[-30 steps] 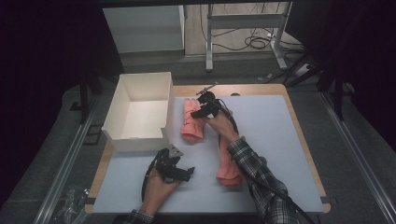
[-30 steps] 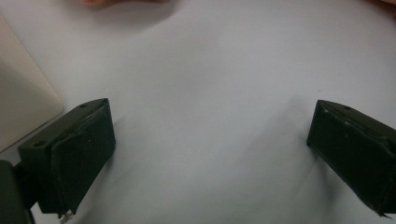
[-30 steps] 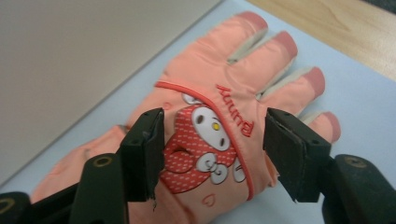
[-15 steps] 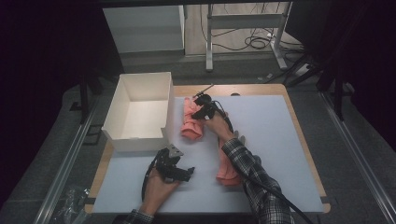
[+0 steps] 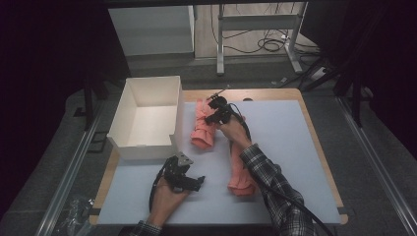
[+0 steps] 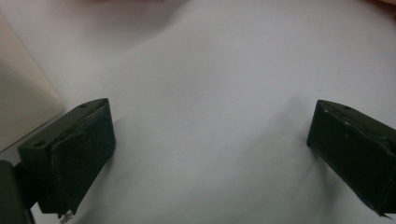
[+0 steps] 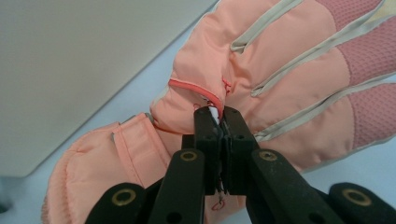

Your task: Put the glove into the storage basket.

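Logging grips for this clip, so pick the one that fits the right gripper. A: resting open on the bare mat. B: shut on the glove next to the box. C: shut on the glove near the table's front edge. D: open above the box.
B: the right gripper has its jaws pinched together on a fold of the pink glove that lies beside the white box; its jaws have just been closing.

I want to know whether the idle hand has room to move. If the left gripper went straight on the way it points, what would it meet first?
Probably the white table mat: the left gripper, jaws open and empty, angles down at it. Depth is hard to judge; the pink glove lies farther off.
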`<state>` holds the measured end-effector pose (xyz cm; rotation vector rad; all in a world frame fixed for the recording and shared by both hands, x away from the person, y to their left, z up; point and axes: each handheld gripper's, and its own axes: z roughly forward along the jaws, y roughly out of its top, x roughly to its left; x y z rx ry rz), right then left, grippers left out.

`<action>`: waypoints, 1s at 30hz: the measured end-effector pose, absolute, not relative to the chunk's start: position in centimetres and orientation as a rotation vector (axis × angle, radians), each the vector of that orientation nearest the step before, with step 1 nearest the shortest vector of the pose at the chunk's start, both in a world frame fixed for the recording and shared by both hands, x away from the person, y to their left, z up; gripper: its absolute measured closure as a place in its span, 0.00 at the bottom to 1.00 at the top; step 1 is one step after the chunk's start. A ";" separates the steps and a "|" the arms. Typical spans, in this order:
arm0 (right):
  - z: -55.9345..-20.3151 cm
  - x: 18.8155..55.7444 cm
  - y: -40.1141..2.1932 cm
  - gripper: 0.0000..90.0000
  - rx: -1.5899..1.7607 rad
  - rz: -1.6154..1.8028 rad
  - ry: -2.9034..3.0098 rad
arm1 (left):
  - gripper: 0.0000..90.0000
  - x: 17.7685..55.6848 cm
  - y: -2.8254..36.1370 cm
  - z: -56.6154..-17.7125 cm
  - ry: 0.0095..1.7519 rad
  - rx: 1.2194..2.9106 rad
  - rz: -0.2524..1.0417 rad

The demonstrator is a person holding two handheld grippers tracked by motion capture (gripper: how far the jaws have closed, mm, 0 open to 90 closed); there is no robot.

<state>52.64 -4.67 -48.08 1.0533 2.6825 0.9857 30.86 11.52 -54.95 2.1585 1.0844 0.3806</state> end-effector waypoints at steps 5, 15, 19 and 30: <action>-46.7 51.9 -5.2 0.96 1.021 1.037 2.686 | 0.01 30.9 11.5 -54.9 1.083 2.161 0.382; -43.6 49.8 -6.9 0.95 0.958 1.113 2.697 | 0.01 30.9 11.5 -55.0 1.083 2.161 0.382; -42.3 48.5 -8.0 0.95 0.949 1.144 2.700 | 0.01 30.9 11.5 -55.0 1.083 2.160 0.382; -39.9 45.8 -10.8 0.95 0.926 1.188 2.699 | 0.01 30.9 11.5 -55.0 1.079 2.160 0.387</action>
